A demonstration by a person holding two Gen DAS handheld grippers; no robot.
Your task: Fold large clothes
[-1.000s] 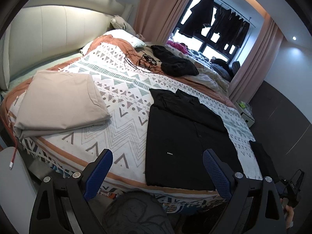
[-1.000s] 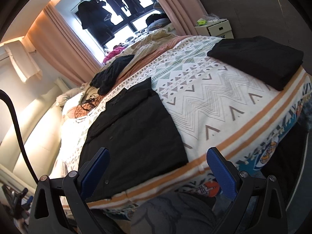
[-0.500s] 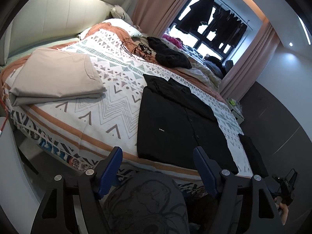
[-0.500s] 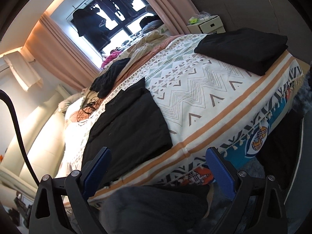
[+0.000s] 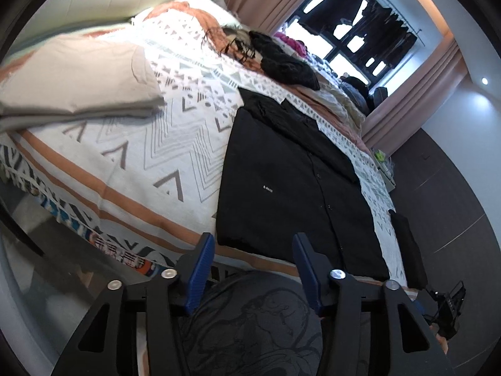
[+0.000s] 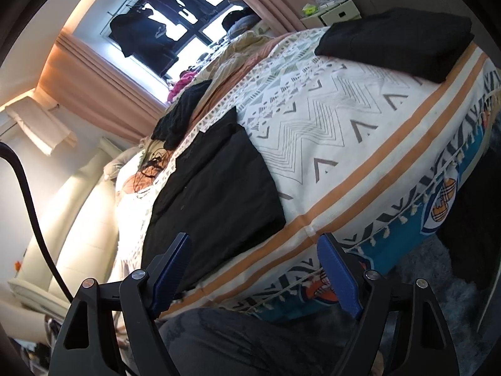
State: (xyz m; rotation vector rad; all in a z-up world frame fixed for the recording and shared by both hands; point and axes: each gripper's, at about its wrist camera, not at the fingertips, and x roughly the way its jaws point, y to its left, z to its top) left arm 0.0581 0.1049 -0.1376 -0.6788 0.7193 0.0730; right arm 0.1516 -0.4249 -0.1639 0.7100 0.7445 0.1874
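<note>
I read both grippers as idle. The left gripper [image 5: 253, 263] and the right gripper [image 6: 253, 269] hover below the foot edge of the bed [image 5: 131, 169], jaws apart, nothing held.

Status of work, as I judge it:
- Black shirt [image 5: 291, 185]: lies flat on the patterned blanket, sleeves apparently tucked in, collar end away from me. Fold looks partial; lengthwise folds remain.
- Beige folded garment [image 5: 75, 78]: stacked to the left, done.
- Black folded garment [image 6: 397, 40]: stacked to the right, done.
- Loose dark clothes [image 5: 281, 62] near the window remain unfolded.
</note>
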